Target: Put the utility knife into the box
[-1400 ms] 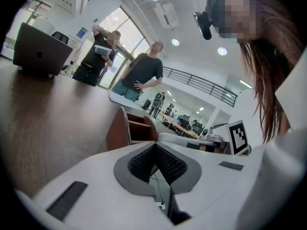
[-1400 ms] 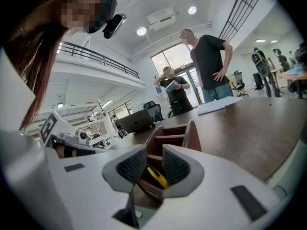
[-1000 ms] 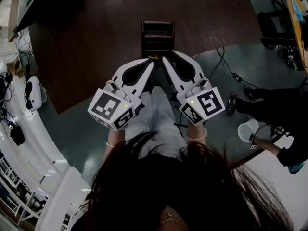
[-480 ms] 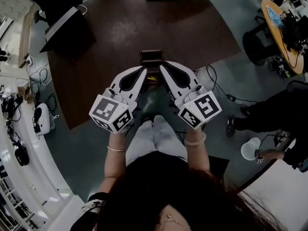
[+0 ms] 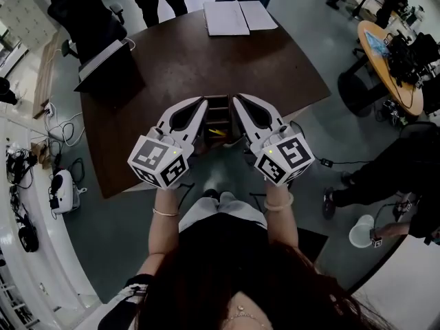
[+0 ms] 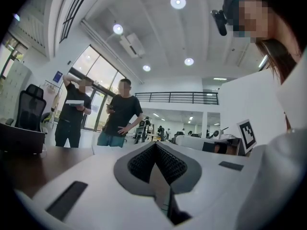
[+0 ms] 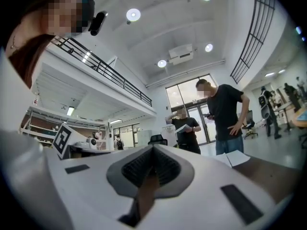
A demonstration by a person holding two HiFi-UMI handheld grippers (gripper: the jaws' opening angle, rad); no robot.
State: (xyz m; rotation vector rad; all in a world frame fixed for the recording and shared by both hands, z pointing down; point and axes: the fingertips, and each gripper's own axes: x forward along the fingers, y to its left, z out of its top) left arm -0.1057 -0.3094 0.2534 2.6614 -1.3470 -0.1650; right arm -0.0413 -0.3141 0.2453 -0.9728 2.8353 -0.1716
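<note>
Left tool (image 5: pixel 201 102) and right tool (image 5: pixel 238 99) are held up in front of the body, 1 in each hand, marker cubes toward the head camera. In their own views both are seen closed, jaws together, nothing clamped. They are aimed roughly level across the room, not down at the work, so no grasp is judged to be under way.

Between the 2 tips, the wooden box (image 5: pixel 220 102) is sited at the near edge of the counter (image 5: pixel 158 67). A yellow item (image 5: pixel 216 132), likely the utility knife, is seen lying in its near compartment. Placement is judged done, though the detail is too small to confirm.

The box is flanked closely by both tools, and nothing else is seen near it. Farther out, papers (image 5: pixel 237 16) are laid at the far edge and a dark laptop-like item (image 5: pixel 110 64) at the left. Bystanders (image 6: pixel 122 111) are seen standing beyond the counter, well clear.
</note>
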